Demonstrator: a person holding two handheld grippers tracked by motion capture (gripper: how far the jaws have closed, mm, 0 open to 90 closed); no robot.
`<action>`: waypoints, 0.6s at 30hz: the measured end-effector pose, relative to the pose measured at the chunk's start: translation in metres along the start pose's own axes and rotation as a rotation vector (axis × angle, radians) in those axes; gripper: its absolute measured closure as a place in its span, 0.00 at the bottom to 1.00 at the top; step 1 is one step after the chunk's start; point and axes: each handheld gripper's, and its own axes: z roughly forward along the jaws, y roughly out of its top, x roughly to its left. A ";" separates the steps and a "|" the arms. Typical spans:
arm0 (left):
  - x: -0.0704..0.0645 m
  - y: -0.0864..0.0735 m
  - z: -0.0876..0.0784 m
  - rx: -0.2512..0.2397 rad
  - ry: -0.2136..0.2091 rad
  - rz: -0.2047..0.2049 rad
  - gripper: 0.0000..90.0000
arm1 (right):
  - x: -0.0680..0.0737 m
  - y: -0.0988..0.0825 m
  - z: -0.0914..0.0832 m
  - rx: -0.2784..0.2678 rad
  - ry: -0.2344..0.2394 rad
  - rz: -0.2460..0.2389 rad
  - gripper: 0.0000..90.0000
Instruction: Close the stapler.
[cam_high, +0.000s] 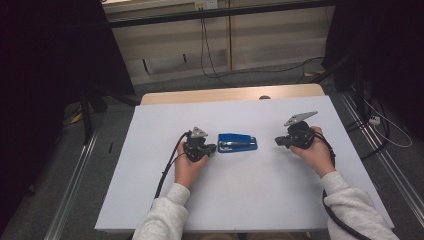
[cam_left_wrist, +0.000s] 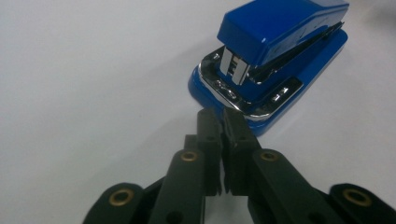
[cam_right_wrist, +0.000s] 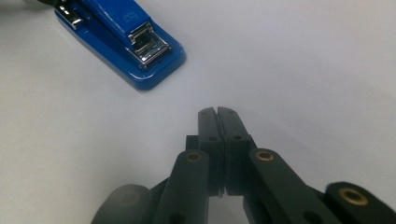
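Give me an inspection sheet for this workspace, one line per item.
Surface: white table top, flat, wooden edge at the far side.
Job's things: blue stapler lying flat between the grippers, closed.
Clutter: nothing seen on the table.
Grippers: left gripper shut, tips right at the stapler's end, holding nothing; right gripper shut, apart from the stapler, holding nothing.
Cables: black cable trailing from the left gripper over the near edge; another cable along the right sleeve.
Surroundings: floor wires beyond the table; dark curtains at both sides.
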 end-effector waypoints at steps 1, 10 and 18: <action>0.000 0.000 -0.001 -0.008 -0.004 -0.011 0.94 | 0.000 -0.001 0.000 -0.004 0.004 0.005 0.92; 0.003 0.001 -0.015 -0.028 -0.032 -0.046 0.69 | -0.004 -0.009 -0.013 -0.055 0.062 0.077 0.75; 0.002 -0.003 -0.032 -0.052 -0.068 -0.045 0.46 | 0.005 -0.012 -0.017 -0.055 0.087 0.073 0.55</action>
